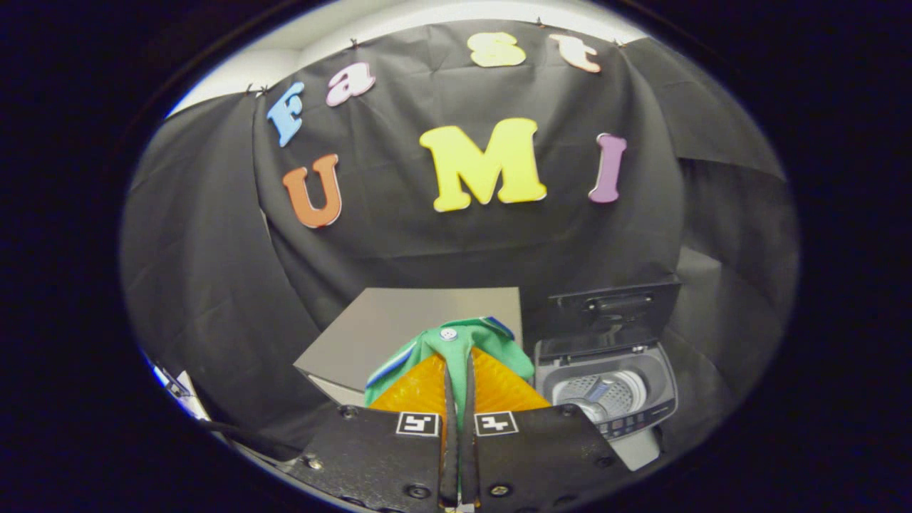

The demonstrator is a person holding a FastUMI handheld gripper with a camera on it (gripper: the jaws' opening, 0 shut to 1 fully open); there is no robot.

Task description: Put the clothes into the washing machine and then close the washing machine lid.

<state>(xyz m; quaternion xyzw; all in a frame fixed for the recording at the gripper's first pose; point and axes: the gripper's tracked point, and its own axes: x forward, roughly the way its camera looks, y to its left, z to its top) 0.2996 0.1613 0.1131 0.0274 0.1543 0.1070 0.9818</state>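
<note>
A green garment (456, 342) with a white button and a blue-and-white trim hangs from my gripper (458, 360), whose two fingers are shut on it and hold it raised above the grey table (370, 335). Folds of the cloth drape over both fingers (420, 388). To the right of the fingers and below them stands a small grey top-loading washing machine (605, 388). Its dark lid (616, 310) is tipped up at the back, and the perforated drum (602, 395) lies open to view. The garment is left of the machine's opening, not over it.
The grey table is a square top just beyond the fingers, its right edge close beside the washing machine. Black cloth walls close in behind and on both sides. A dark cable (235, 431) runs off low to the left.
</note>
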